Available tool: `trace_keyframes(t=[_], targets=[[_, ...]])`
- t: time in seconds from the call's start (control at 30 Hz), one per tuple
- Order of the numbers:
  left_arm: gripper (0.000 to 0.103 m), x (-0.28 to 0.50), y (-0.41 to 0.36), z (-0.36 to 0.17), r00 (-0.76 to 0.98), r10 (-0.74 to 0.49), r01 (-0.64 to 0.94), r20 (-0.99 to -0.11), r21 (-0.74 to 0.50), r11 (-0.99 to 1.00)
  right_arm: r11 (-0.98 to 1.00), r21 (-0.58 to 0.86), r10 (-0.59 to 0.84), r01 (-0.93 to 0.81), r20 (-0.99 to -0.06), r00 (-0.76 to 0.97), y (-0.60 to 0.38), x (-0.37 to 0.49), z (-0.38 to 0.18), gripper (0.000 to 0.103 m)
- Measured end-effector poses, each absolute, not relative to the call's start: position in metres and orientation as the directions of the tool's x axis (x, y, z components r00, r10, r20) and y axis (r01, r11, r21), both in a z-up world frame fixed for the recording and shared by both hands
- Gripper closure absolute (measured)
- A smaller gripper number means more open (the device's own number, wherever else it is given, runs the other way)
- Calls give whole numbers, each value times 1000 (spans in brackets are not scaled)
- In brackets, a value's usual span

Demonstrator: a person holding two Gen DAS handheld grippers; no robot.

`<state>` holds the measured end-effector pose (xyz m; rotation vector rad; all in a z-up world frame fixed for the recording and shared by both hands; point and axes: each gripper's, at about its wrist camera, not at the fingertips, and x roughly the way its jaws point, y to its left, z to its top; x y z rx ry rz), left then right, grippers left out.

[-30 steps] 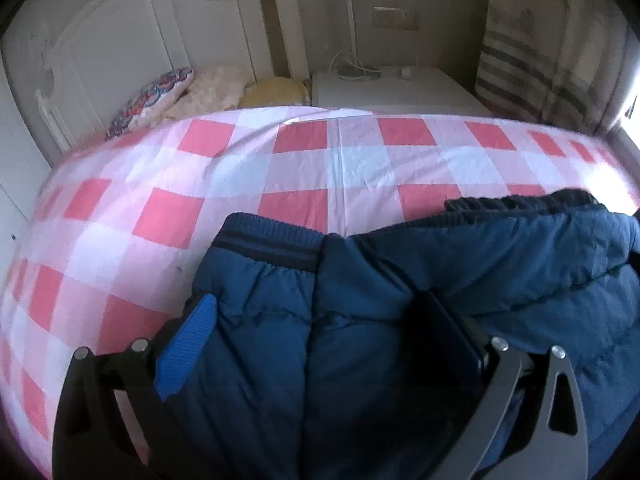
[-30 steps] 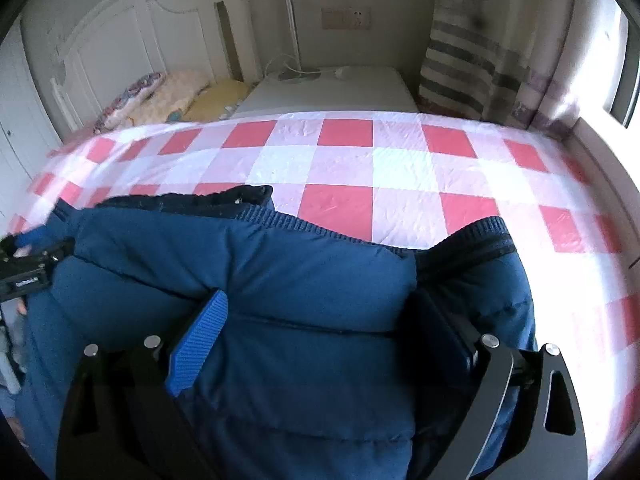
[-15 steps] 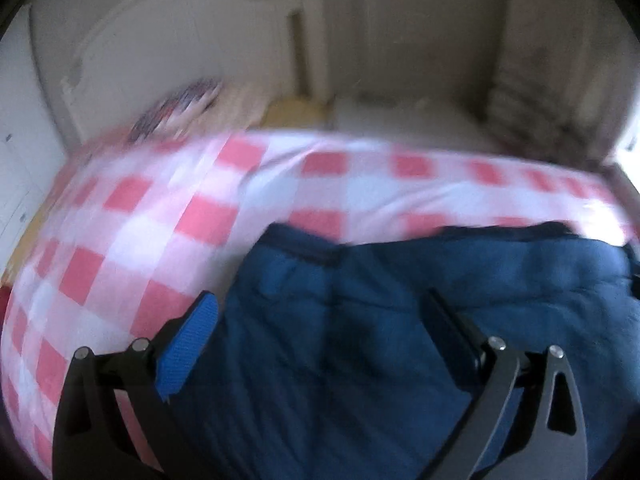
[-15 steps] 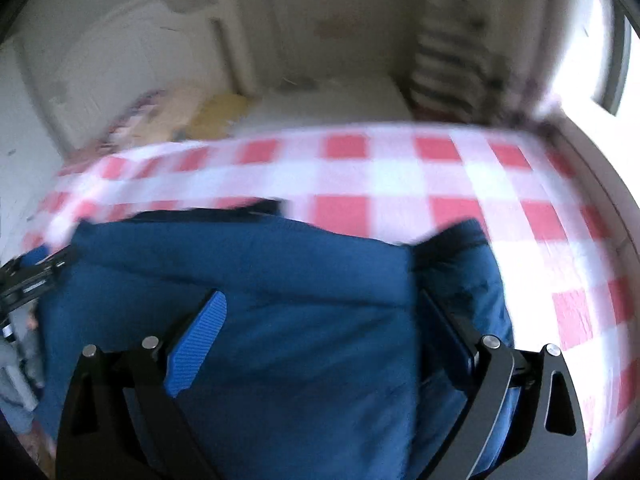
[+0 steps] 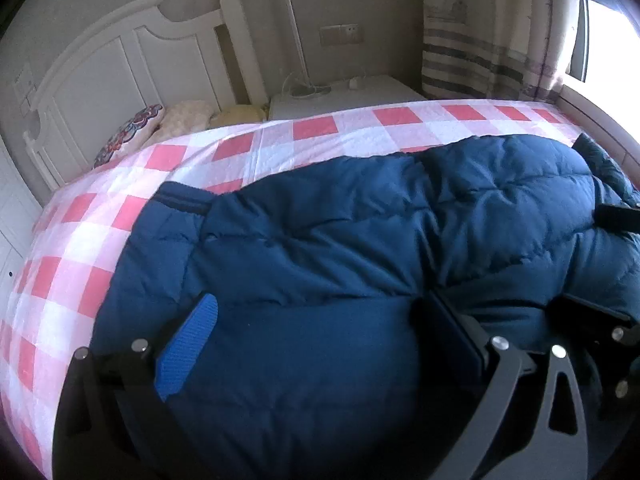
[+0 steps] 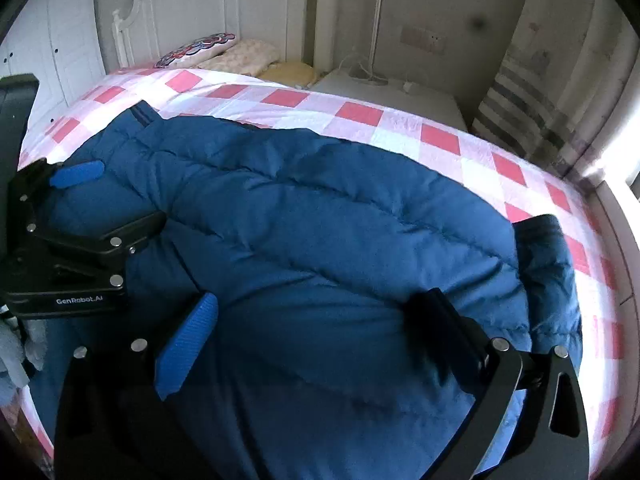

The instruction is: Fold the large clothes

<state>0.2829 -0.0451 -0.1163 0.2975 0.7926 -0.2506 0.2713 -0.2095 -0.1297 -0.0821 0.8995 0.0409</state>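
Jacket [image 5: 360,240] lies doubled on the bed [image 5: 100,220]; left gripper [image 5: 320,332] and right gripper [image 6: 316,320] gape wide, more folds likely remain.

From the left wrist we look close down over the blue padded jacket [image 5: 360,240] toward the headboard [image 5: 120,80] at upper left. Our right wrist view faces likewise, sharing the jacket [image 6: 320,240], checked bed [image 6: 360,116], headboard [image 6: 224,12] and nightstand [image 6: 400,92].
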Motion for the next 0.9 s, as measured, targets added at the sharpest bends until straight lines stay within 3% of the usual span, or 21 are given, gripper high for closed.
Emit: trace_keyframes(t=[0.43, 0.53, 0.7, 0.8, 0.9], targets=[[2, 285, -31, -106, 649, -118, 320, -752, 129, 939, 999, -2, 26, -45, -797, 603, -217, 267, -122, 5], [2, 267, -4, -83, 701, -120, 292, -703, 130, 948, 999, 40, 49, -29, -762, 645, -224, 241, -100, 5], [2, 259, 45, -89, 723, -30, 219, -690, 187, 958, 1000, 8, 7, -1, -740, 672, -237, 209, -92, 5], [2, 270, 69, -108, 666, -88, 194, -741, 58, 979, 998, 48, 18, 31, -776, 630, -253, 212, -122, 4], [2, 272, 69, -110, 673, -88, 190, -735, 57, 980, 998, 64, 28, 30, -749, 662, -256, 210, -125, 4]])
